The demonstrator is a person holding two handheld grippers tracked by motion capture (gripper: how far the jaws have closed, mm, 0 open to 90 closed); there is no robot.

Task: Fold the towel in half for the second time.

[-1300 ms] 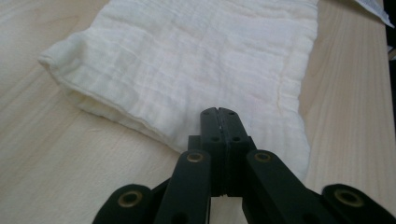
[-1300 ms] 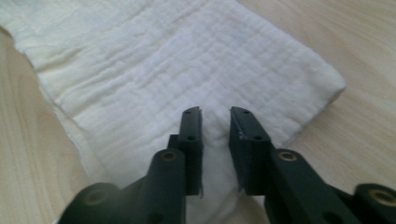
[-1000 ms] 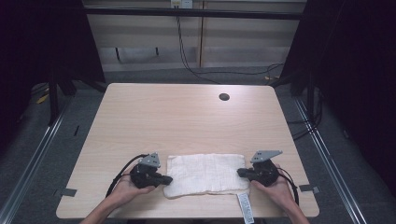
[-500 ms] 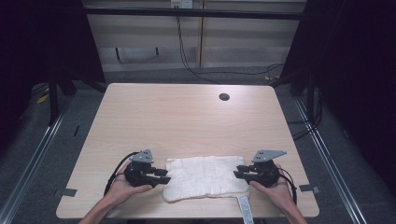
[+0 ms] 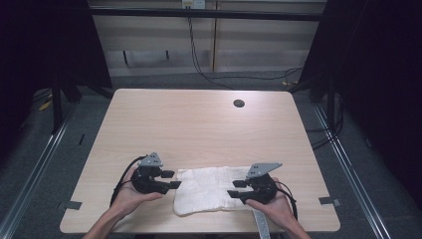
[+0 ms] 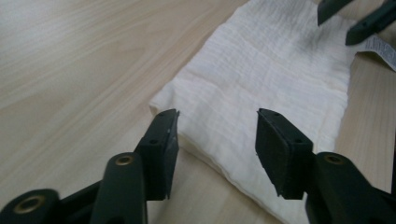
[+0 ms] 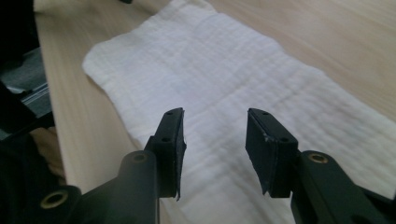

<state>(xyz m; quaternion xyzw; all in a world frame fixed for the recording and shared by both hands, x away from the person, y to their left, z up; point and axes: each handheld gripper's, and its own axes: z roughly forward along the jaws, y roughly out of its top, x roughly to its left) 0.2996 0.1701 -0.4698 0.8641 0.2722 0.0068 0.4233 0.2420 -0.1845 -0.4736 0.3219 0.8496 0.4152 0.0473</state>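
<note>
Both claws let go of the folded cloth

The white cloth (image 5: 214, 190) lies flat near the tabletop's (image 5: 199, 124) near edge, midway between its corners. The left claw (image 5: 171, 179) and the right claw (image 5: 235, 188) have just been opening; each now stands released at one end of the cloth, nothing between the jaws. A second ago both were clenched there, so this fold looks finished.

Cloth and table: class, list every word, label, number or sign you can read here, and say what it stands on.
No text is readable.
Tag at the end of the white cloth: print too blurred to read.
Table: no writing visible.
</note>
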